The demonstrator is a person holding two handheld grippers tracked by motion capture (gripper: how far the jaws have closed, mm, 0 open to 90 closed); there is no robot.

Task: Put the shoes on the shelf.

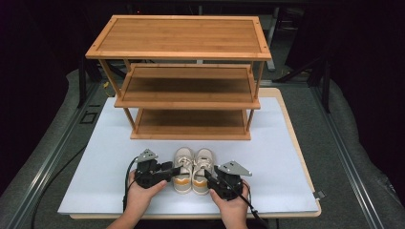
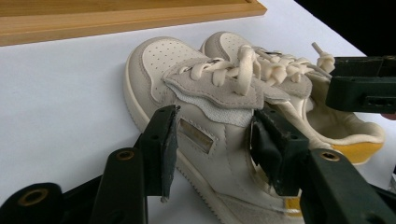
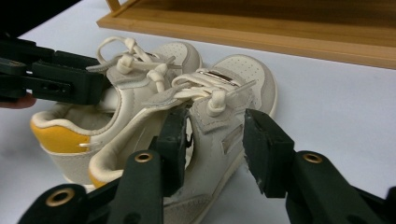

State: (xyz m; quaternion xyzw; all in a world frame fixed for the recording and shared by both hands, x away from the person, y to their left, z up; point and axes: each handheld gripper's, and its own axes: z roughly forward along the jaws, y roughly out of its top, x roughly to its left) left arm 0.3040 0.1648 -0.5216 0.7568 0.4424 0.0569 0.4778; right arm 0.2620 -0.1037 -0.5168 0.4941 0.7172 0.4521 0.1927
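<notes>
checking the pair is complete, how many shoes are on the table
2: the left shoe and the right shoe stand side by side on the white table, before the wooden rack.

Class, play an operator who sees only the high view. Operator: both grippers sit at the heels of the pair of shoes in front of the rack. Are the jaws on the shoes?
Observer: The left gripper is open, with the side wall of the left shoe between its jaws.
Operator: And the other one?
Observer: The right gripper is open too. One jaw reaches into the right shoe at its opening and the other stands outside it.
Operator: Anything loose to snag?
Observer: A grey strap lies across the left shoe's laces, and the lace ends hang free.
</notes>
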